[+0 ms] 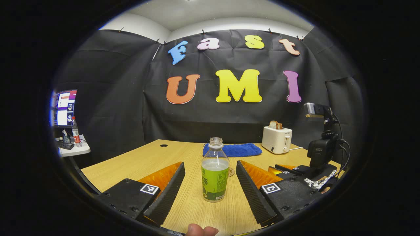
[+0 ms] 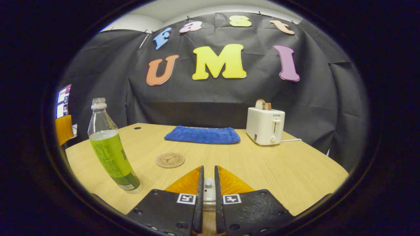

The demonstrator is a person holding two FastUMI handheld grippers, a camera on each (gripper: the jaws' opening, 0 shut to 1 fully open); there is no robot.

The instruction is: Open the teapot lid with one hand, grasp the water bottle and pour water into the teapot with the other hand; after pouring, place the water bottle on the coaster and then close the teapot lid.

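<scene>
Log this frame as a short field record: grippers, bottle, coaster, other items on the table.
left gripper: open, fingers either side of the water bottle, not touching
right gripper: nearly closed around a small knobbed lid; contact unclear
bottle: upright on the table, uncapped, part full
coaster: bare, behind the bottle
other: blue cloth, toaster with bread

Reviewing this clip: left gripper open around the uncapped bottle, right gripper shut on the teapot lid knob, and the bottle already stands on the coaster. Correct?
Not quite. The bottle stands on the bare table, apart from the coaster, as the right gripper view shows. The rest holds: left gripper open around it, right gripper shut on the lid knob.
</scene>
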